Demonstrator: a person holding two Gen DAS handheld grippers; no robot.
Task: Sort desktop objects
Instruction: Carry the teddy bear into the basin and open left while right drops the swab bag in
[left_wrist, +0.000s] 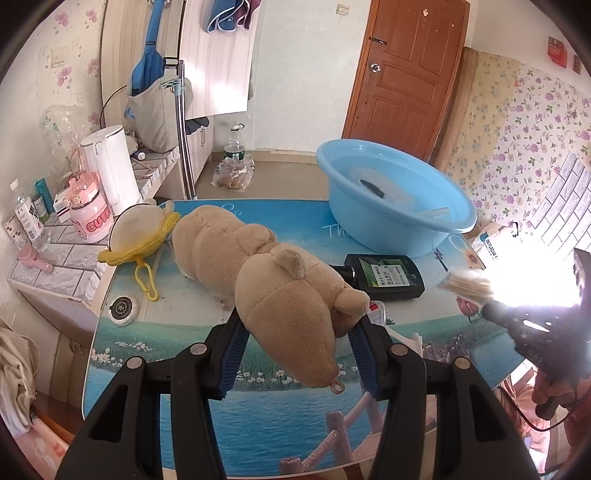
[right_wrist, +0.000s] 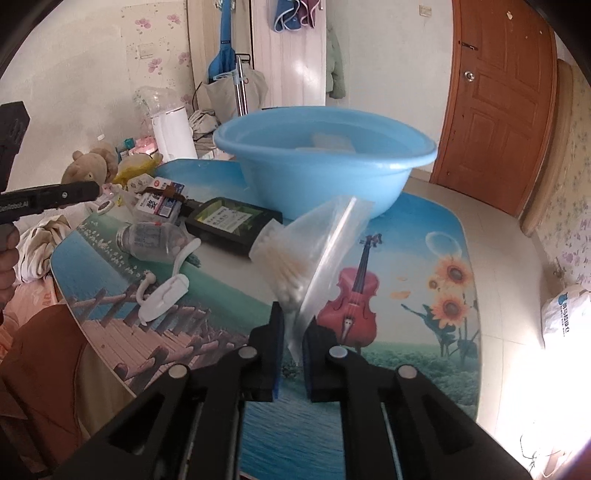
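Observation:
My left gripper (left_wrist: 299, 325) is shut on a tan plush bear (left_wrist: 280, 291) and holds it by the head, its body stretching away over the table. My right gripper (right_wrist: 293, 332) is shut on a clear zip bag of cotton swabs (right_wrist: 295, 266), lifted above the table in front of the blue basin (right_wrist: 325, 162). The bag also shows at the right of the left wrist view (left_wrist: 465, 284). The bear shows far left in the right wrist view (right_wrist: 88, 166).
The blue basin (left_wrist: 391, 199) stands at the table's far side with items inside. A dark flat bottle (right_wrist: 232, 221), a clear jar (right_wrist: 151, 240), a white hook (right_wrist: 162, 295) and a box (right_wrist: 162, 205) lie on the picture-printed table (right_wrist: 406, 332). A yellow knitted pouch (left_wrist: 140, 236) and a round tin (left_wrist: 123, 308) lie at left.

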